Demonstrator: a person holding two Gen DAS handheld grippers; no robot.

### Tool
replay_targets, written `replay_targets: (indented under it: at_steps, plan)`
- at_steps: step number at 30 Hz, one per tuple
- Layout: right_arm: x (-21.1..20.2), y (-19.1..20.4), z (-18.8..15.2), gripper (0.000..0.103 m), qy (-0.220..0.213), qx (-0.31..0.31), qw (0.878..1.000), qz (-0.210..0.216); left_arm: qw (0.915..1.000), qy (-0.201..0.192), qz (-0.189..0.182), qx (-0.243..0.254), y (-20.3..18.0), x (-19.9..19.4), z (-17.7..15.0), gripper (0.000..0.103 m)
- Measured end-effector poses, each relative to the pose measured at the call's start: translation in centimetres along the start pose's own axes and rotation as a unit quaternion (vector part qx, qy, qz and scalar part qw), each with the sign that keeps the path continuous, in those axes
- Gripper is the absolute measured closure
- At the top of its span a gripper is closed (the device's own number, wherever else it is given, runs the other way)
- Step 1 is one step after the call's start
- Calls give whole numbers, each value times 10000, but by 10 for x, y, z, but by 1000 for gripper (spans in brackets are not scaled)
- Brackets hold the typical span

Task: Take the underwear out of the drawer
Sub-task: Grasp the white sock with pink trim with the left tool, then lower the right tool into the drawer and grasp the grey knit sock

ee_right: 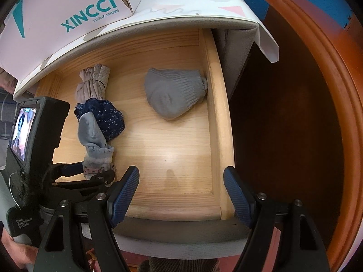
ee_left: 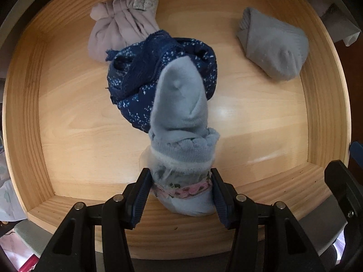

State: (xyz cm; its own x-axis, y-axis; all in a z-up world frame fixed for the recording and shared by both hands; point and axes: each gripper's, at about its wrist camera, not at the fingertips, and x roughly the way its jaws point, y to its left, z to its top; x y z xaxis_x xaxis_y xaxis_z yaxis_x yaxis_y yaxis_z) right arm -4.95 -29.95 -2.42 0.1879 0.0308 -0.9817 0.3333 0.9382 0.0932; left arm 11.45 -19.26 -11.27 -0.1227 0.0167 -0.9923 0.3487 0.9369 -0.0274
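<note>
Grasp step in hand: left claw [ee_left: 181, 195] clamped narrow on the pale-blue rolled bundle with a pink floral band [ee_left: 181, 136], low in the open pinewood drawer [ee_left: 68, 136]. Next, probably lifting clear. Right claw [ee_right: 181, 195] wide, empty.

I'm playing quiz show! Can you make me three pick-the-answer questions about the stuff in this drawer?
1. Where does the grey sock bundle lie?
A. By the drawer's right wall
B. Under the dark blue underwear
C. Outside the drawer

2. How many cloth bundles are in the wooden drawer?
A. Two
B. Four
C. Six

3. What is between the left gripper's jaws?
A. Nothing
B. The light blue bundle
C. A shoe box

Answers: 1 A, it sits against the right wall. 2 B, grey, light blue, dark blue underwear and pinkish bundle. 3 B, both jaws flank its end.
</note>
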Motion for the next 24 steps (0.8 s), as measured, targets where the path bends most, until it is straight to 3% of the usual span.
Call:
replay_targets:
  at_steps: [4, 15, 24]
  plan:
    - [1, 1, 1, 29, 4, -6, 10000, -21, 10000, -63, -73, -3, 7, 2, -3, 56]
    - [5, 7, 2, 29, 61, -153, 9999, -46, 9988, -314, -174, -332, 76, 0, -22, 69]
    - [11, 27, 13, 30, 14, -913, 9958, 12, 9957, -358, -183, -832, 144, 1, -33, 70]
